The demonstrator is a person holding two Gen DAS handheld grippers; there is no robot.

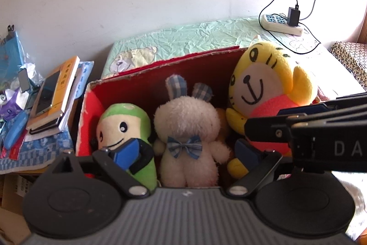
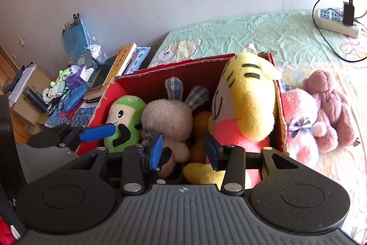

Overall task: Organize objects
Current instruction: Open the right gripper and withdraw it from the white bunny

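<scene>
From my left wrist camera, the right gripper's body (image 1: 321, 130) covers the yellow tiger plush's (image 1: 263, 84) lower right side and runs off the frame's right edge. An orange toy (image 2: 201, 121) wedged between the white bunny plush (image 2: 167, 116) and the tiger shows only a sliver, so I cannot tell what it is. The lettering on the yellow book (image 1: 60, 84) is too small for me to read, and the red box's (image 1: 89, 111) front wall is hidden behind my gripper bodies.

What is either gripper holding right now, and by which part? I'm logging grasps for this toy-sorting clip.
Nothing. The left gripper and the right gripper are both open over the red box, neither closed on a plush toy.
</scene>
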